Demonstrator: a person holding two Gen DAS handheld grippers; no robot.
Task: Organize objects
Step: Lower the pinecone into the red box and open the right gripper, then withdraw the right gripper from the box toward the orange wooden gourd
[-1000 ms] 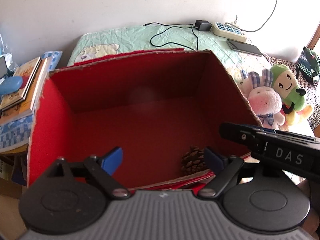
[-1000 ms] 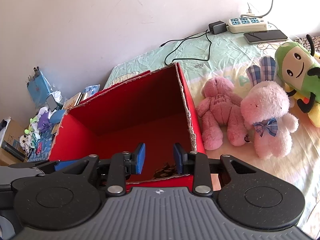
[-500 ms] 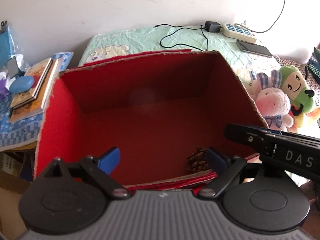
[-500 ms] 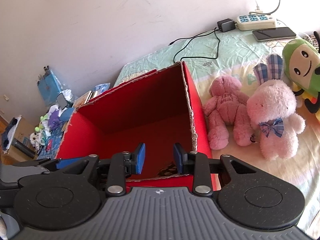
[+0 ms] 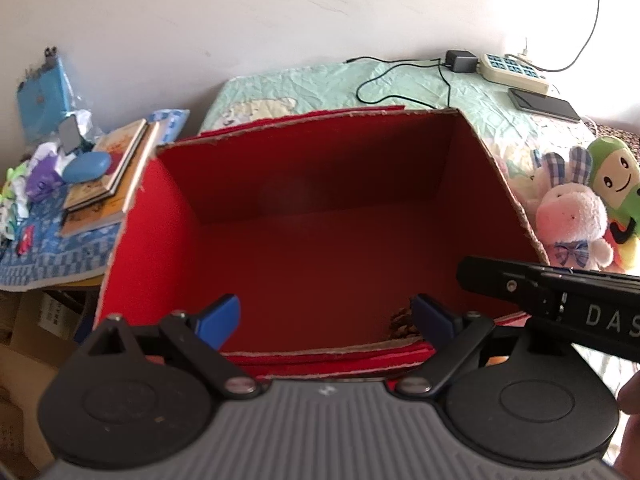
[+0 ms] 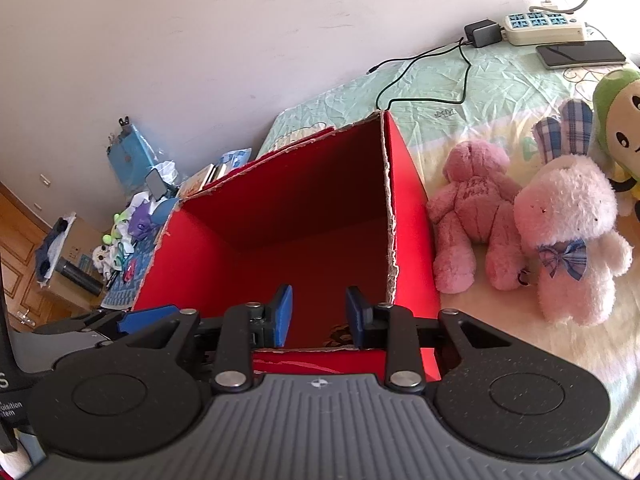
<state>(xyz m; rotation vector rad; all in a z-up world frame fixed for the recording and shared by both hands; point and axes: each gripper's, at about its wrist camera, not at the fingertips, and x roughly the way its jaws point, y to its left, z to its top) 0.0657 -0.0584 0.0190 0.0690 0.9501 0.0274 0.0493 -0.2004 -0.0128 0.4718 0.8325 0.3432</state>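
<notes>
Toys wait on the bed to the right of the red box (image 6: 412, 184): a pink bear (image 6: 472, 216), a pale pink rabbit (image 6: 568, 236) and a green doll (image 6: 618, 120). Over the last second both grippers have pulled back and risen above the box's near rim. The left gripper (image 5: 326, 318) is spread wide and empty; the right gripper (image 6: 319, 316) stands partly open, holding nothing. A pine cone (image 5: 402, 322) lies in the near right corner, so one item looks stowed and a toy is likely next.

A pine cone (image 5: 402, 322) lies inside the open red box (image 5: 160, 216), near corner.
</notes>
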